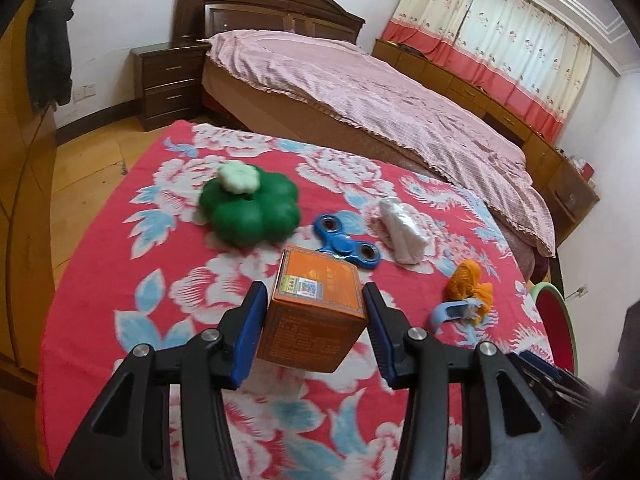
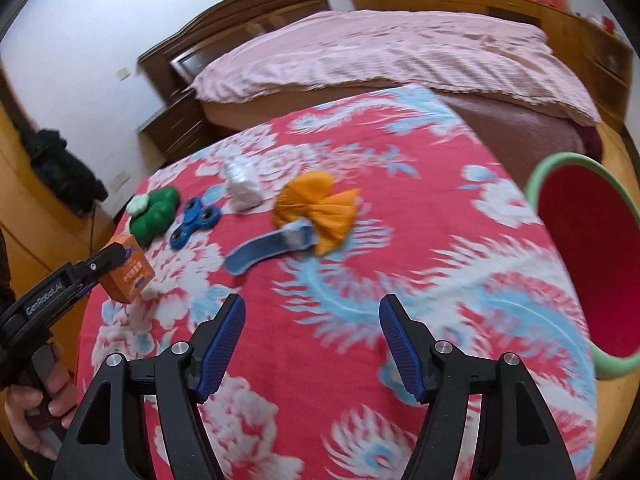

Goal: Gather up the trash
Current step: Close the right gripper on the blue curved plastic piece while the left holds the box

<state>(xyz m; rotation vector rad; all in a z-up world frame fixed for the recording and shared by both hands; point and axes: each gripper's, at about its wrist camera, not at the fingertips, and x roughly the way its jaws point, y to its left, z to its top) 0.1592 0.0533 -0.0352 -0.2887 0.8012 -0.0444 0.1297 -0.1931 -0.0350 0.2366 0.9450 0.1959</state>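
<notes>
Left gripper (image 1: 316,316): clamped on the small orange cardboard box (image 1: 314,312), blue pads pressed to its two sides, box tilted and lifted clear of the cloth.
Right gripper (image 2: 312,334): jaws spread wide, nothing between them, hovering over the red floral cloth-covered table (image 2: 360,360).
Bin: red bucket with pale green rim (image 2: 584,260), just beside the table's right edge, mouth turned toward the right camera.
Blue curved plastic piece (image 2: 268,250): flat on the cloth, one end touching the crumpled orange paper wad (image 2: 320,210).
Blue fidget spinner (image 1: 346,246): just beyond the held box, between the green flower-shaped plastic container (image 1: 250,210) and the white rolled plastic wrapper (image 1: 402,230).
Pale green lid (image 1: 239,176): perched on the container's top, off-centre.
Far: bed with pink checked cover (image 1: 380,96), dark wooden nightstand (image 1: 168,80) beside its headboard.
</notes>
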